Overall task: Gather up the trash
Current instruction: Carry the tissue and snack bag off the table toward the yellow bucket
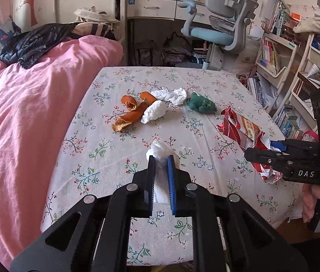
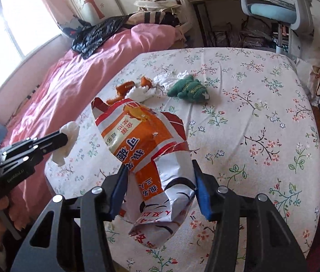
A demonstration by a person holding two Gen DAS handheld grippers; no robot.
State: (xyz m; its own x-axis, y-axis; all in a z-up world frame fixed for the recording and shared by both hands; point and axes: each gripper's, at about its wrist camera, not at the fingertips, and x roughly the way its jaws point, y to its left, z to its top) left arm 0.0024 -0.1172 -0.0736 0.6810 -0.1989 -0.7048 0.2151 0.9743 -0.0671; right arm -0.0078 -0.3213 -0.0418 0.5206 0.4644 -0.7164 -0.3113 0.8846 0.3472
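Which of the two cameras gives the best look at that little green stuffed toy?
The right wrist view: the green toy sits nearer and larger, its gold markings visible. In the left wrist view the toy is unobstructed too, but smaller and farther off, beside the crumpled tissues.

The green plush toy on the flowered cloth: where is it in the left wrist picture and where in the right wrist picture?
Left wrist view: the green plush toy lies above the centre, to the right of the white tissues.
Right wrist view: it lies above the centre, beyond the red and orange wrapper that the right gripper holds.
Shared landmark: the orange peel lies to its left in both views.
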